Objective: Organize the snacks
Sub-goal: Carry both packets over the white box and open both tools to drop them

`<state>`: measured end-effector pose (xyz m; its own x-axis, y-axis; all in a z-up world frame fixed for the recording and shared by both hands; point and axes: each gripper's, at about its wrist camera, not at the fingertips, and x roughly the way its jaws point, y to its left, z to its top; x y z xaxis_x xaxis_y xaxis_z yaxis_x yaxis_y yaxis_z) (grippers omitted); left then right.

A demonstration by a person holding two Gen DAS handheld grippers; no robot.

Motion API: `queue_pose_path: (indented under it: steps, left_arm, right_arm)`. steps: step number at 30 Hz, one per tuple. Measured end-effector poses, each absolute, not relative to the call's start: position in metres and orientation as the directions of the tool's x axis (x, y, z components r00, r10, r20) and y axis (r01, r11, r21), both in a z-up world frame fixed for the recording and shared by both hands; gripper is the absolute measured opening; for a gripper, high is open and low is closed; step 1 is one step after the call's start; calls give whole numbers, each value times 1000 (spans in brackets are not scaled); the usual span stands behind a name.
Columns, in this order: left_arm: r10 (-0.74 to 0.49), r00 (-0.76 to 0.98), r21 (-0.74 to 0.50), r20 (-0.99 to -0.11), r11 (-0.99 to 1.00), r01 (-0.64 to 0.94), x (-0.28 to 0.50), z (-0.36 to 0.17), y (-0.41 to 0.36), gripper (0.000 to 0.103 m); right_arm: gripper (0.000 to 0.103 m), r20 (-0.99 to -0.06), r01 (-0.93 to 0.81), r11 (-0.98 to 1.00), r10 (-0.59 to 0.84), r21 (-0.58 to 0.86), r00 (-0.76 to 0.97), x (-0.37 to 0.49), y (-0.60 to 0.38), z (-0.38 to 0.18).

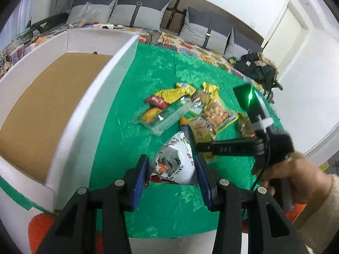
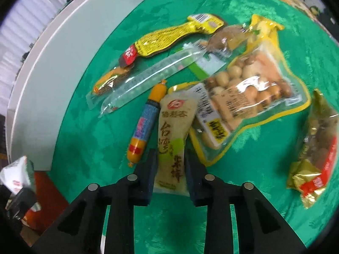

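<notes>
In the left wrist view my left gripper is shut on a white snack bag printed with nuts, lifted above the green cloth. Its blue pads press both sides of the bag. In the right wrist view my right gripper points steeply down and is shut on the near end of a beige rice-bar packet that lies on the cloth. The left wrist view shows that gripper from the side, held by a hand, over the same packet. The white box stands at the left.
Beside the beige packet lie an orange-and-blue sausage, a clear yellow-edged bag of round snacks, a long clear packet, a yellow packet and a gold packet. The box floor is bare cardboard. Cushions line the back.
</notes>
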<state>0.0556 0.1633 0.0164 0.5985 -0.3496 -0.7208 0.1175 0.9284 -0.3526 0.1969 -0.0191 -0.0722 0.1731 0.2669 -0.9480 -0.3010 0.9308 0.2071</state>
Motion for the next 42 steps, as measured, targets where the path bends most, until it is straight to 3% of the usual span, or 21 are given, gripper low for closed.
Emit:
queue_pose_path:
  steps: [6,10,15,21,22,23,24,25,31,36,42]
  left_arm:
    - [-322,666,-379,-672,923,64,51,56,220,44]
    - [-223,715,-338,-663,941,-20,59,75,270,44]
    - [-57,714,-240,-698,958,-158,80,75,334,44]
    - [65,646,-154,-761,948,-278,91,46,380,46]
    - [83,626,-139,-776,945,-297,93,39,384,54]
    - [96,611,-128,-786,941,-312,93,34,388,67]
    - [114,599,-118,-793,935,-335,92,29,391,73]
    - [124,595,-118,-794,929,-351,90,25,392,80]
    - [46,625,-209,-779,921,-328,75,22,370,82]
    - [-98,676,-265,-730,953,-148,72,53,292,86]
    - [-275,649,-306,-709,950,68,72,58,180,97]
  right_arm:
    - [19,-884,-242,917,378,317,274,194,-38,-25]
    - [19,-808,-321,856,500,406,311,184,-13,34]
    - [20,-698,-478,730,656,489,288,179,70,93]
    - [21,-685,-574,678,682,459,257,169,167,104]
    - [28,-696,-573,690,667,442,266,168,179,98]
    - [53,-704,-566,704,653,429,278,169,184,95]
    - [66,-710,-550,724,637,416,300,171,186,91]
    - [70,-710,-532,743,623,406,328,171,183,88]
    - [69,-713,-503,804,552,318,432,150,129,84]
    - [69,-720,-422,901,357,97,596,121,36,45]
    - [69,-694,-200,978,110,-50,711,73,-99,0]
